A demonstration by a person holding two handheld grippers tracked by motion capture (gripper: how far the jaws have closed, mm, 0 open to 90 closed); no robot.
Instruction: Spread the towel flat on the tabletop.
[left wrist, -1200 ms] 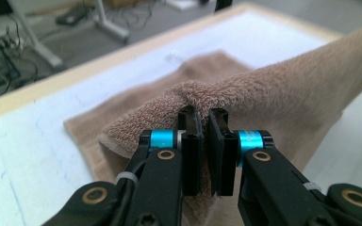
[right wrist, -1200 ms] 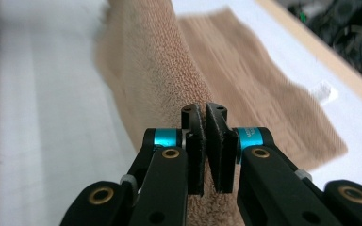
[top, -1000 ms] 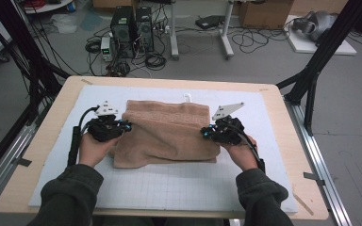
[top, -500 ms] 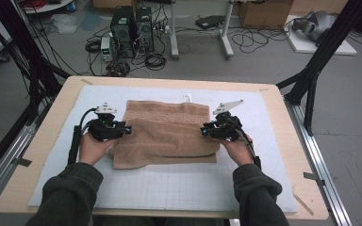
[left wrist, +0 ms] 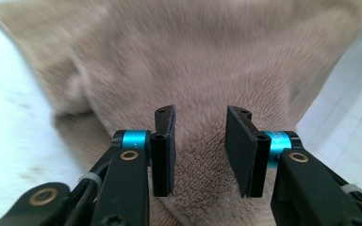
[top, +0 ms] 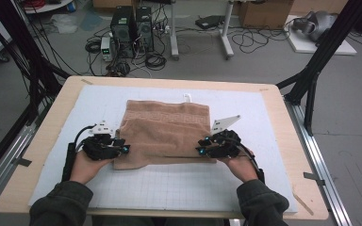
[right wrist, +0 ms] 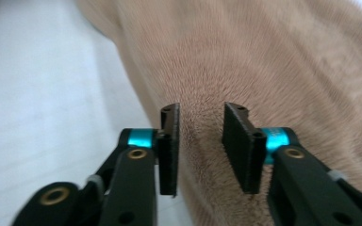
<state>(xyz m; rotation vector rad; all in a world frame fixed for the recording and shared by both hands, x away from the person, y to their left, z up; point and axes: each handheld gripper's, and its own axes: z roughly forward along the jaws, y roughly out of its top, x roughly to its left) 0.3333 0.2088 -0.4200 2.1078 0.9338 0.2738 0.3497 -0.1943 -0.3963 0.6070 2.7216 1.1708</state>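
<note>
The white grid mat (top: 179,188) carries the folded tan towel (top: 165,132) near its middle. The left gripper (top: 122,149) and the right gripper (top: 201,147) stand at its front corners. Both jaws have just been opening, with pile between but not pinched. If they close too shallow, probably only the top layer lifts and the fold slides apart.

Dark olive sleeves cover both forearms. The left gripper (top: 122,148) and right gripper (top: 201,147) are black, with flat black jaws, turquoise collars, brass-ringed pivots, grey three-cornered top plates and trailing black cables.
</note>
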